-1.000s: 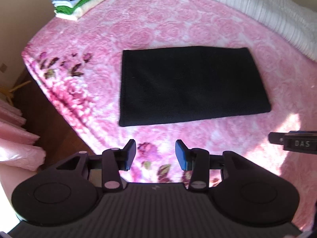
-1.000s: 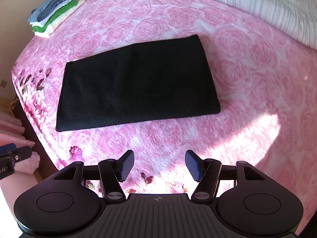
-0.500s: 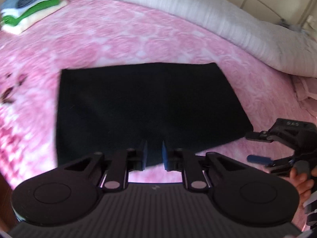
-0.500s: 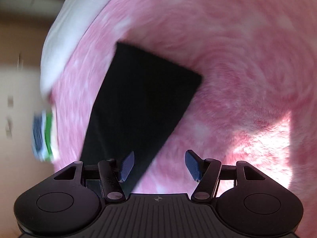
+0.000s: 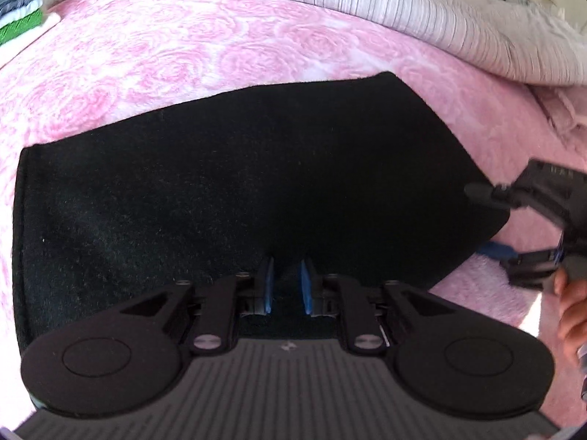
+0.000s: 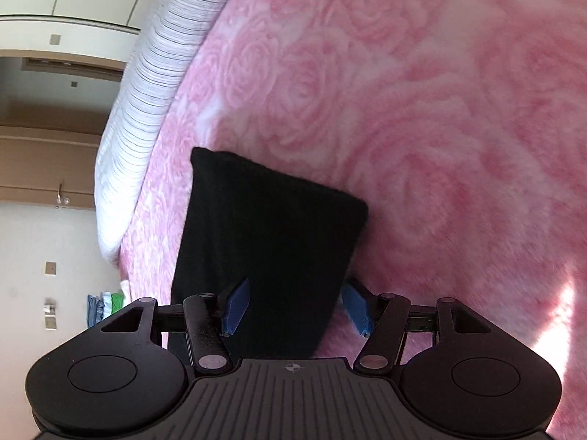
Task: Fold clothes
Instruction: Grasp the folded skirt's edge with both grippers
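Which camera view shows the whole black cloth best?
The left wrist view: the black cloth fills the frame, showing its far and left edges and most of its right edge. The right wrist view shows only its right end, seen lengthwise between open fingers.

Daylight is bright and soft overall, with a blown-out sun patch point(image 6: 561, 315) glaring on the pink blanket point(image 6: 440, 110) at near right. The black cloth point(image 5: 238, 183) reads almost featureless. Both fisheye views bend strongly at the edges; the right-wrist view shows slight blur.
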